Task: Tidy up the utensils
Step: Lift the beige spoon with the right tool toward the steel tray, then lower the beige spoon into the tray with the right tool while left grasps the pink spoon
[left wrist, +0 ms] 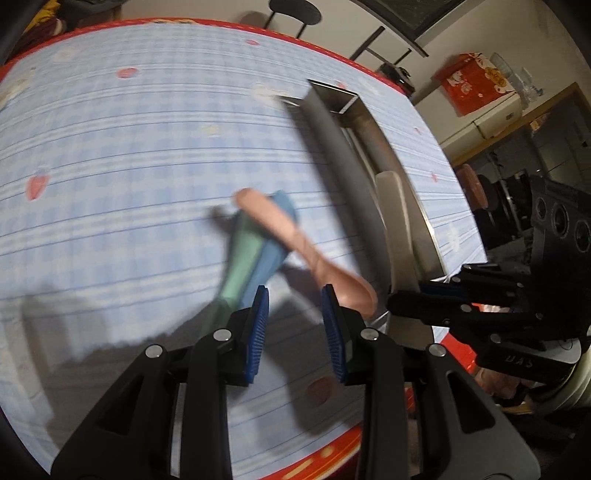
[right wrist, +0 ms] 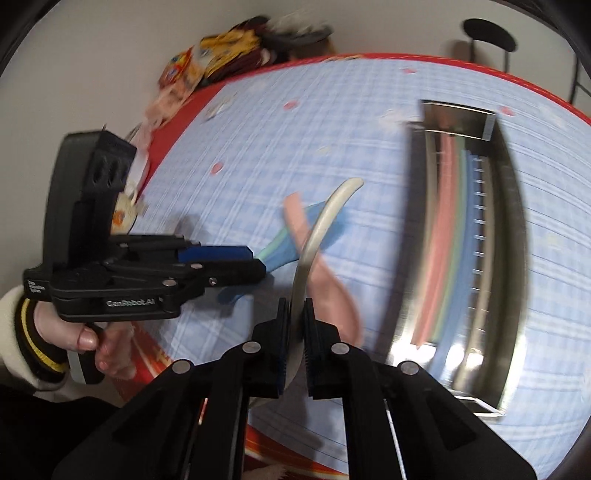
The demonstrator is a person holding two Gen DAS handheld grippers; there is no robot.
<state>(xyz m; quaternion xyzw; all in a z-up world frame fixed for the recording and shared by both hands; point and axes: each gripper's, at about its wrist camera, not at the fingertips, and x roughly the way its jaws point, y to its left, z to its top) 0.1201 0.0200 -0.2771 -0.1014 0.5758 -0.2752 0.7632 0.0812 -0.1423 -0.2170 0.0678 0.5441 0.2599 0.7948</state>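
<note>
My right gripper [right wrist: 295,328] is shut on a cream spoon [right wrist: 321,229], held above the table; the spoon also shows in the left wrist view [left wrist: 397,229]. A pink spoon [left wrist: 295,236], a blue utensil [left wrist: 273,254] and a green utensil [left wrist: 240,262] lie crossed on the checked tablecloth; the right wrist view shows them too: pink [right wrist: 325,280], blue [right wrist: 325,229]. My left gripper [left wrist: 295,325] is open and empty just short of them. A steel tray [right wrist: 513,229] to the right holds pink, green, blue and cream utensils in a row [right wrist: 443,240].
The tray's rim [left wrist: 332,96] runs along the table's right side. The red table edge [left wrist: 332,454] lies close below the grippers. A black chair [left wrist: 295,11] stands behind the table. Colourful bags [right wrist: 221,48] sit at the far left corner.
</note>
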